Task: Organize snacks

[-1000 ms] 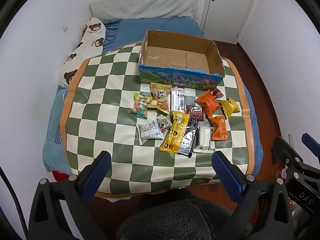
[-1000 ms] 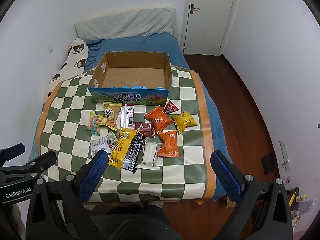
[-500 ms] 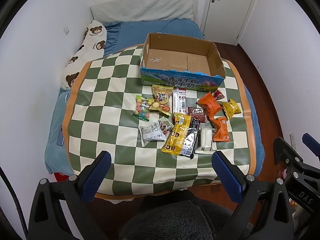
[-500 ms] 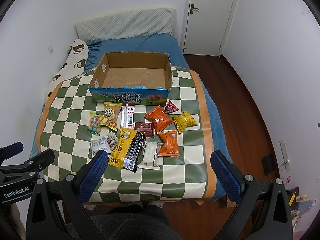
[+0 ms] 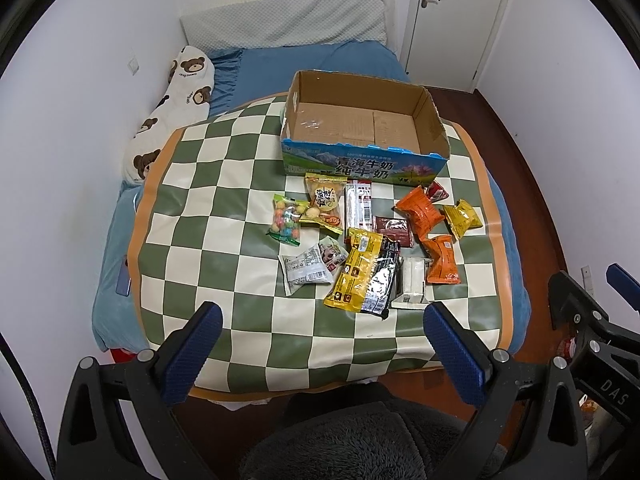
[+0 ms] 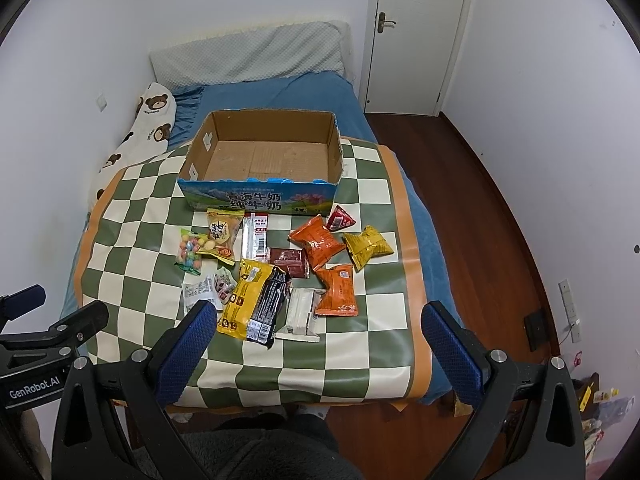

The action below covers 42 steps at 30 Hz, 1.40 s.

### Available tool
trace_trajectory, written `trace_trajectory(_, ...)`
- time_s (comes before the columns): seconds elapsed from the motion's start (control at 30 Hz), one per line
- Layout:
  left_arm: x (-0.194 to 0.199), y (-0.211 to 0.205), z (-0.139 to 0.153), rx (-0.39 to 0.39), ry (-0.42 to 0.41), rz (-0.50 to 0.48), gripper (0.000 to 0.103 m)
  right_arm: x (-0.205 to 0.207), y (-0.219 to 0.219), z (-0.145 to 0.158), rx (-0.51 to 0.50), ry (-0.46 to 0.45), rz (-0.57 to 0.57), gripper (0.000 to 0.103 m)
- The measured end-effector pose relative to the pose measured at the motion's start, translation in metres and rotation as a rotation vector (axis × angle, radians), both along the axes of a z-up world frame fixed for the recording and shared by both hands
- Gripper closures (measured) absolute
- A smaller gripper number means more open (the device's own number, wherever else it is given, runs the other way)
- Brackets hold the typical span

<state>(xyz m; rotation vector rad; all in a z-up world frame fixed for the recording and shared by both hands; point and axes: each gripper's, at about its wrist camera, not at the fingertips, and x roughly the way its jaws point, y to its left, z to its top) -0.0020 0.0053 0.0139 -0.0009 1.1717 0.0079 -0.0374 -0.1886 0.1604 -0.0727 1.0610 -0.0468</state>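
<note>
Both wrist views are showing the checkered mat [image 5: 224, 216] slightly lower and nearer than one second ago; the snacks are lying unmoved. Left gripper [image 5: 320, 350] and right gripper [image 6: 316, 346] are hovering over the mat's near edge, jaws spread wide, gripping nothing. An open cardboard box [image 6: 260, 184] is sitting at the mat's far side with no snacks in it. Just in front of it, the packets are clustering: a candy bag [image 6: 189, 251], a yellow packet [image 6: 246, 300] overlapping a black packet [image 6: 270, 306], two orange packets [image 6: 318, 242], and a white packet [image 6: 300, 314].
</note>
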Motion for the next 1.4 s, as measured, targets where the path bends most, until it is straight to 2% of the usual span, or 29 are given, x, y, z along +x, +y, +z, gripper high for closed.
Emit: trace_trajectory(1.4,0.002,-0.004,0.012,0.008,-0.019,-0.003,0.0,0.001,0.0,0.01,0.01,-0.021,-0.004,0.0)
